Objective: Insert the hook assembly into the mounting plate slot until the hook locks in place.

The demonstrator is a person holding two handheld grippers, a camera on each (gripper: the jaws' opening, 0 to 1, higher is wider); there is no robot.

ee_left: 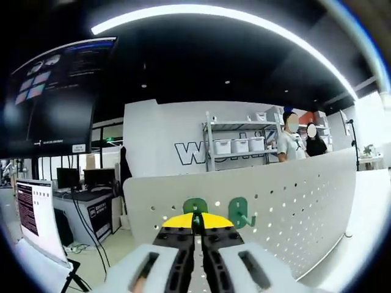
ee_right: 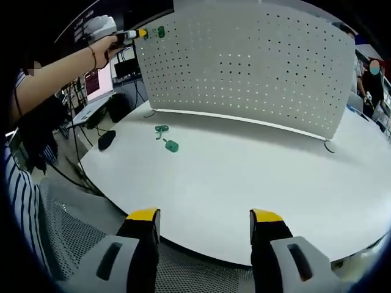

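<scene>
Pinching a green hook (ee_left: pixel 195 206) between yellow tips, the left gripper (ee_left: pixel 196 222) is held at the top edge of the pegboard (ee_left: pixel 287 201); its jaws are pressed close, and they hide the lower part of that hook, so whether it is seated in a hole cannot be told; a second hook (ee_left: pixel 239 212) hangs on the board just beside it, its prong pointing out.

In the right gripper view the same left gripper (ee_right: pixel 131 34) appears small at the board's (ee_right: pixel 244 67) upper left corner, a person's hand (ee_right: pixel 101 30) around it; a green hook (ee_right: pixel 161 32) sits on the board just beside its tip, too small to read further.

The right gripper (ee_right: pixel 204 220) hovers over the near edge of the desk (ee_right: pixel 256 183); its jaws are spread wide and hold nothing.

Two loose hooks lie on the desk towards its left edge, in front of the board: one hook (ee_right: pixel 161 129) nearer the board, another (ee_right: pixel 171 146) just beside it; whether they touch is unclear.

A dark mouse (ee_right: pixel 106 140) lies at the desk's left edge; a laptop (ee_right: pixel 98 85) stands beyond it, partly cut off by the arm.

Behind the board, in the left gripper view, are a monitor (ee_left: pixel 52 97), shelving (ee_left: pixel 238 143) with bins, and two people, all blurred by distance.
</scene>
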